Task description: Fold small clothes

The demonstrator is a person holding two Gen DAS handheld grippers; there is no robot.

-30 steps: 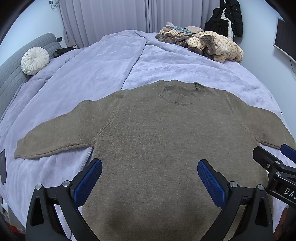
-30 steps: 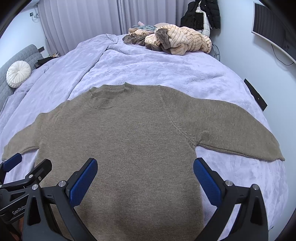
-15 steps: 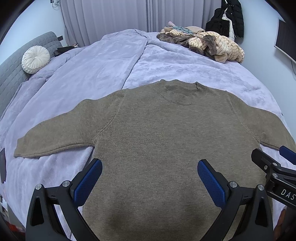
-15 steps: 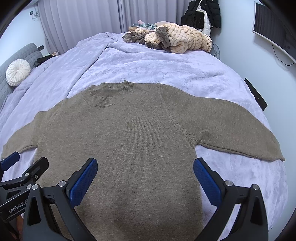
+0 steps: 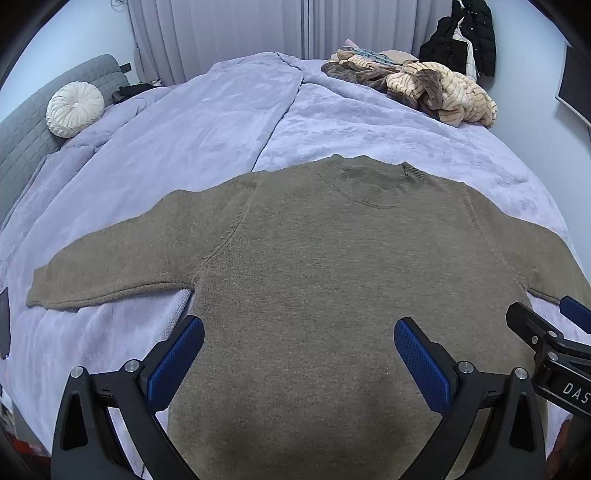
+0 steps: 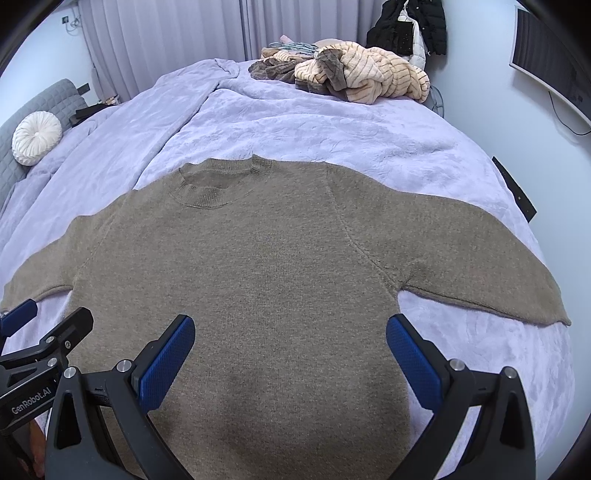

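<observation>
A brown knitted sweater [image 5: 325, 266] lies flat, front up, on the lilac bed cover, sleeves spread to both sides and collar at the far end; it also shows in the right wrist view [image 6: 266, 273]. My left gripper [image 5: 299, 350] is open and empty above the sweater's lower left part. My right gripper [image 6: 290, 349] is open and empty above its lower right part. Each gripper shows at the edge of the other's view, the right one [image 5: 546, 332] and the left one [image 6: 40, 332]. The sweater's hem is hidden below the frames.
The lilac bed cover [image 5: 207, 122] spreads around the sweater. A heap of beige and brown clothes [image 6: 351, 75] lies at the far edge. A white round cushion [image 5: 75, 109] rests by the grey headboard at the left. A dark coat [image 6: 408, 27] hangs on the far wall.
Both grippers have drifted slightly, so the sweater sits a little differently in each view. Both stay open and the sweater has not moved.
</observation>
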